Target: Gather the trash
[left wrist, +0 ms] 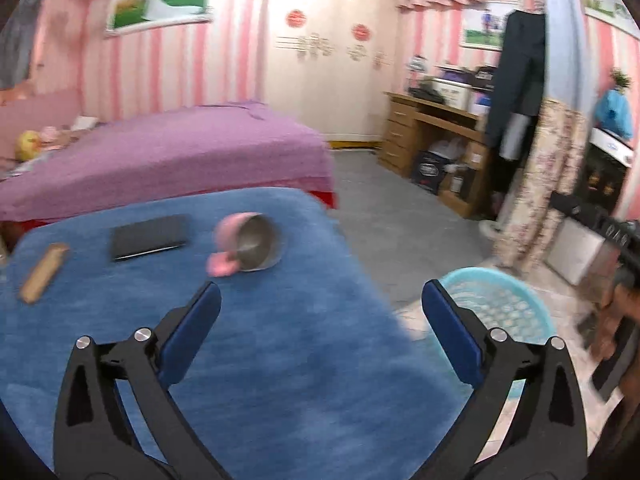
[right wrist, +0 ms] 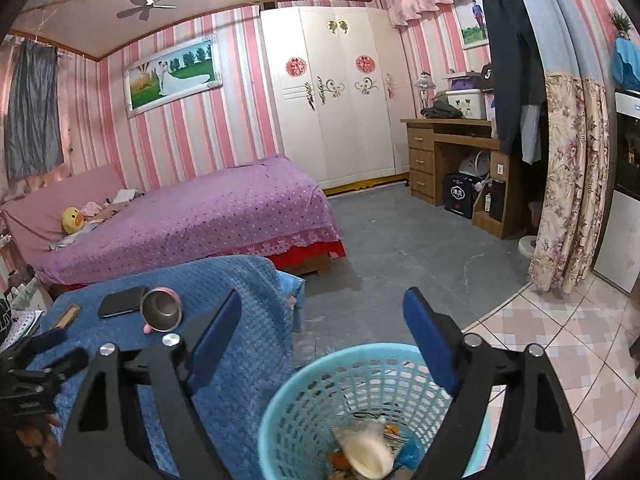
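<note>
— Where has the rubbish got to?

— It lies at the bottom of the blue basket on the tiled floor: a pale crumpled wrapper on top of some coloured scraps. The right gripper hangs right above the basket's rim, its jaws spread wide with nothing between them.

— And the other one?

— The left gripper is over the table with the blue cloth, near its right edge. Its jaws are spread wide as well, and empty. That view is blurred, so small things are hard to make out. The basket shows just behind its right finger, off the table's edge.

— What's on the table?

— A pink cup with a metal inside, tipped on its side, mouth towards us. Left of it is a flat black case, or perhaps a phone; I cannot tell which. Further left, near the cloth's edge, lies a brown wooden piece. All three lie apart from each other and well ahead of the left gripper's fingers.

— And behind the table?

— A bed with a purple cover, then a white wardrobe against the striped wall.
</note>
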The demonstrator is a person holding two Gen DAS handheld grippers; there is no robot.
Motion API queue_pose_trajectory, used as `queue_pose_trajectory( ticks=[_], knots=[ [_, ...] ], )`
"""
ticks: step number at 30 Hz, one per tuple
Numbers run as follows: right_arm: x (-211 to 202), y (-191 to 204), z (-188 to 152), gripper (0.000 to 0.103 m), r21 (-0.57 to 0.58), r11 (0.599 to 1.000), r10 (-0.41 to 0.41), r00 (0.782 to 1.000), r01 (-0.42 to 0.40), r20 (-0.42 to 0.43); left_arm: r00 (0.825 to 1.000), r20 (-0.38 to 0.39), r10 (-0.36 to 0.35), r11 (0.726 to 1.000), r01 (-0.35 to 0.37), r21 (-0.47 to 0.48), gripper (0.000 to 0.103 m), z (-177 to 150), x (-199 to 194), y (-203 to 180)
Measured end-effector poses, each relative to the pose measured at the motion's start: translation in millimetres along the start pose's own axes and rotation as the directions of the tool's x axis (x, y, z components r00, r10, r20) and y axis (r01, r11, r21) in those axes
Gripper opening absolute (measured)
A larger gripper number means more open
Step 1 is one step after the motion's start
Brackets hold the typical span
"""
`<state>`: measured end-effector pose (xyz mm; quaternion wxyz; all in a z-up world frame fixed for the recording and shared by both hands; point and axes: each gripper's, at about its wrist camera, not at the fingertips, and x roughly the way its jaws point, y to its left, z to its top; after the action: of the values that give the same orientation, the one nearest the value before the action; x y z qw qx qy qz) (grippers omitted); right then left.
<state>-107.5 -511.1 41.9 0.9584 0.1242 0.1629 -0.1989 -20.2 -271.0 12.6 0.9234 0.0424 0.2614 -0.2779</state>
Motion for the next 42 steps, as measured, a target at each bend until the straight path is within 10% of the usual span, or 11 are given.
queue_pose_trajectory(
  ticks=[17,31,42],
  knots=[
    [25.9,183.7,-53.3,0.095,-0.152,0.940,0.289,0.949,-0.307,-0.129,0.955,-0.009,0.297,0.938,-0.294,-0.183,0.098,-52.7,-80.7,185.8],
    [7.2,277.5,-95.1,0.095,-0.249,0.894,0.345,0.928,-0.371,-0.142,0.940,0.066,0.334,0.926,-0.315,-0.207,0.098,-61.9,-100.8,211.2],
    [5.1,270.7,-91.6,0.095,-0.254,0.896,0.336,0.931,-0.363,-0.144,0.913,0.046,0.405,0.888,-0.380,-0.259,0.098,-64.6,-103.9,228.2]
  ],
)
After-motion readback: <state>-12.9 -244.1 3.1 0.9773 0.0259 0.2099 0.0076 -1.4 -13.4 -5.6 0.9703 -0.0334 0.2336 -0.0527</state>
